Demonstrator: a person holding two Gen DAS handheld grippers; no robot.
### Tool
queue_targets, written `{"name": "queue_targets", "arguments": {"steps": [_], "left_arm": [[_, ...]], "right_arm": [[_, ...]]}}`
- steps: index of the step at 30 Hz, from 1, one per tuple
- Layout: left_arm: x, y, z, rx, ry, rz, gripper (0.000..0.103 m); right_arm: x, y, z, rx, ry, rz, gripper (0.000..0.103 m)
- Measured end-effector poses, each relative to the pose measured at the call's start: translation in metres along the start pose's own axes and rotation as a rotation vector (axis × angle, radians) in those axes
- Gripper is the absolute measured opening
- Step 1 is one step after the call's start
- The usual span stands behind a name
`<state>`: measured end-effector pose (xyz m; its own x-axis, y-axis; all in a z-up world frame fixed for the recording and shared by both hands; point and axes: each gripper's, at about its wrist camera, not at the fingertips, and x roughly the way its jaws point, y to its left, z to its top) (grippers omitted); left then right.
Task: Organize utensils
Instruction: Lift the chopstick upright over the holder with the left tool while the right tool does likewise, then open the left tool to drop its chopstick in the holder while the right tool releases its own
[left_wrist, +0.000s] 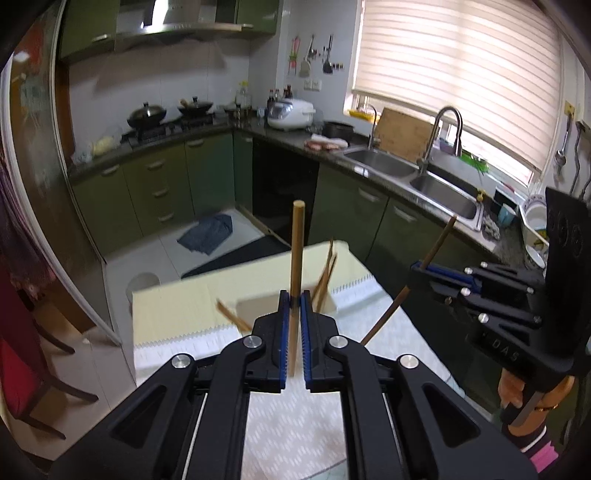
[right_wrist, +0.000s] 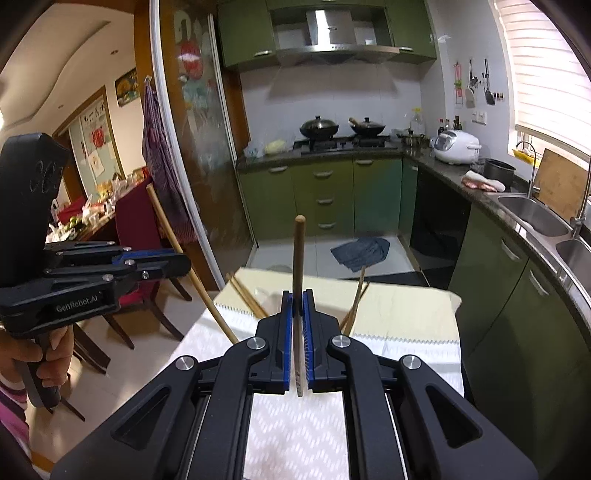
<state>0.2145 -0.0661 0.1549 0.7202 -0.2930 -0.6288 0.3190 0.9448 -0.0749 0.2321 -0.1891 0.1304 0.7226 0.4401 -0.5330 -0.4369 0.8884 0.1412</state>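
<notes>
My left gripper (left_wrist: 294, 298) is shut on a wooden chopstick (left_wrist: 297, 251) that stands nearly upright between its blue pads. To its right, my right gripper (left_wrist: 419, 271) is shut on a second chopstick (left_wrist: 436, 247), which slants. In the right wrist view, the right gripper (right_wrist: 297, 298) clamps its upright chopstick (right_wrist: 298, 258), and the left gripper (right_wrist: 183, 263) at the left holds its chopstick (right_wrist: 170, 229). Both grippers hang above the table. Behind them, several loose chopsticks (left_wrist: 325, 280) (right_wrist: 245, 295) lean in a pale, blurred container (left_wrist: 251, 306).
A white patterned cloth (left_wrist: 295, 424) (right_wrist: 295, 435) covers the near table, with a pale yellow surface (left_wrist: 177, 306) beyond it. A green counter with a double sink (left_wrist: 443, 192) runs along the right. A red chair (right_wrist: 133, 221) stands to the left. A blue rag (right_wrist: 362, 251) lies on the floor.
</notes>
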Motion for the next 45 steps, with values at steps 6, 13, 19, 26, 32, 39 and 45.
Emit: {"name": "queue_targets", "arguments": {"steps": [6, 13, 19, 26, 32, 39, 45], "left_arm": [[-0.012, -0.001, 0.046, 0.009, -0.077, 0.032, 0.006], [0.016, 0.006, 0.072, -0.007, -0.109, 0.065, 0.006], [0.083, 0.019, 0.051, -0.034, -0.017, 0.068, 0.006], [0.127, 0.022, 0.005, -0.024, 0.034, 0.097, 0.007], [0.117, 0.017, -0.006, 0.012, 0.019, 0.117, 0.026], [0.112, 0.021, -0.01, -0.01, 0.027, 0.094, 0.026], [0.106, 0.03, -0.009, -0.035, 0.023, 0.082, 0.026]], "right_arm": [[0.002, -0.006, 0.04, 0.007, -0.055, -0.023, 0.006], [0.03, -0.02, 0.063, 0.034, -0.088, -0.041, 0.006], [0.072, -0.033, 0.043, 0.054, -0.057, -0.046, 0.006], [0.107, -0.038, 0.009, 0.061, 0.0, -0.058, 0.006], [0.121, -0.039, -0.007, 0.064, 0.021, -0.075, 0.006], [0.132, -0.037, -0.017, 0.055, 0.035, -0.105, 0.007], [0.134, -0.037, -0.012, 0.048, 0.027, -0.106, 0.007]]}}
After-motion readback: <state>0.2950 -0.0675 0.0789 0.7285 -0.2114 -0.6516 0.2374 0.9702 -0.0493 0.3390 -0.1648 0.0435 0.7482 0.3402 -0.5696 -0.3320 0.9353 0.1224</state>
